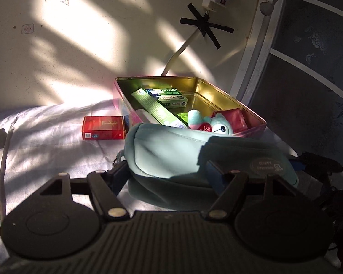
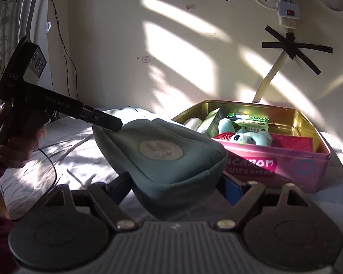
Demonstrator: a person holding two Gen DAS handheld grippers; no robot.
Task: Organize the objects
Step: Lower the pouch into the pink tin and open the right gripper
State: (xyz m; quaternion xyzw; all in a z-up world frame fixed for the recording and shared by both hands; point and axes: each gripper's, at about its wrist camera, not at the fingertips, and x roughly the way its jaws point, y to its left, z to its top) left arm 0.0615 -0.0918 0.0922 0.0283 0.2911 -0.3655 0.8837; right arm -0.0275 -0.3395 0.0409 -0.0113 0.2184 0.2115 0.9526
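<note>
**Supervisor:** What have you got, left to right?

**Operator:** On my left camera, a red box (image 1: 103, 128) lies flat on the white sheet (image 1: 45, 141), just beside the pink tin (image 1: 251, 114). The tin is open. Inside it I see a long green box (image 1: 157, 109) leaning at an angle, small green-and-white boxes (image 1: 171, 97) at the back, a teal plush toy (image 1: 213, 124) and a red packet (image 1: 234, 118) at the right.

**Supervisor:** And the pouch?

**Operator:** The teal pouch (image 1: 194, 153) sits in front of the tin, lifted off the sheet, I think. My left gripper (image 1: 169, 173) has it: the fingers (image 1: 213, 175) are set narrow against its two sides, one on each flank.

**Supervisor:** Right camera?

**Operator:** The left gripper (image 2: 107, 122) shows at the far left, the person's hand (image 2: 18, 150) on its handle, its tip touching the pouch's (image 2: 162, 157) upper end. My right gripper (image 2: 175, 187) holds the near end; the fingers (image 2: 233, 187) are pressed in on both sides of it. The pouch is tilted, its round badge (image 2: 161, 150) facing up. Just beyond to the right stands the tin (image 2: 285, 166) with the plush toy (image 2: 247, 137) and green boxes (image 2: 251, 122) inside.

**Supervisor:** Background?

**Operator:** A power strip (image 2: 288, 4) and a cable taped with black tape (image 2: 295, 45) on the wall.
</note>
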